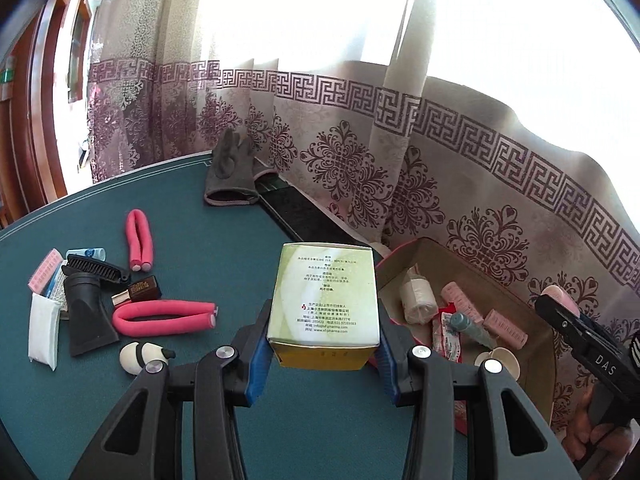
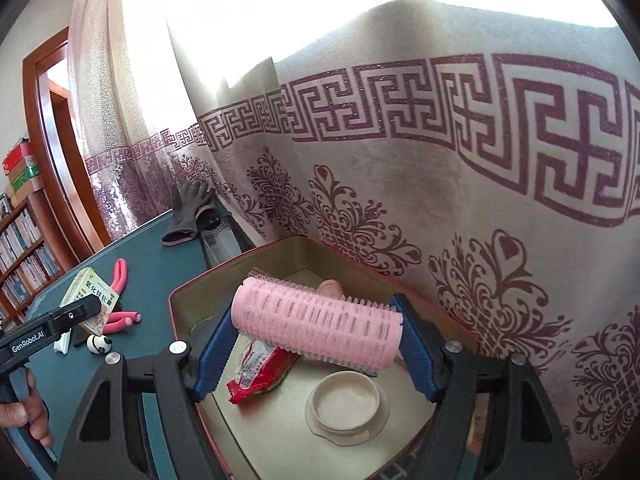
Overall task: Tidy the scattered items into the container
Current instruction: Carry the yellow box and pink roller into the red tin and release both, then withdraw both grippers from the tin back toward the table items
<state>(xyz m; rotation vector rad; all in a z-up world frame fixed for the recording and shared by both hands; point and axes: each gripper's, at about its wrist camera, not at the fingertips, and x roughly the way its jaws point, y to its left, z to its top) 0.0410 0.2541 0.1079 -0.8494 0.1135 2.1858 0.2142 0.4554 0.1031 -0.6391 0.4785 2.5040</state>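
The container [image 2: 188, 300], a shallow red-rimmed box, sits at the table's far edge against the patterned curtain [image 2: 460, 184], and the right gripper [image 2: 318, 330] hovers above its open top with its blue pads closed on the two ends of a pink hair roller [image 2: 316, 326]. Only the right wrist view shows the box floor clearly: a round cream lid [image 2: 346, 400] and a red-and-white packet [image 2: 260, 372] lie under the roller, with bare floor between them. The left wrist view alone shows the remaining clutter on the green table [image 1: 208, 240]: two bent pink foam rollers [image 1: 164, 316], a black comb [image 1: 96, 268], a dark nozzle [image 1: 86, 314], a white pack [image 1: 42, 330] and a small panda figure [image 1: 142, 356]. In that view the left gripper [image 1: 324, 350] grips a green-and-yellow medicine box [image 1: 326, 300] from both sides, held above the table just left of the container's near rim. A grey glove [image 1: 230, 176] lies at the back by the curtain, with open cloth between it and the clutter.
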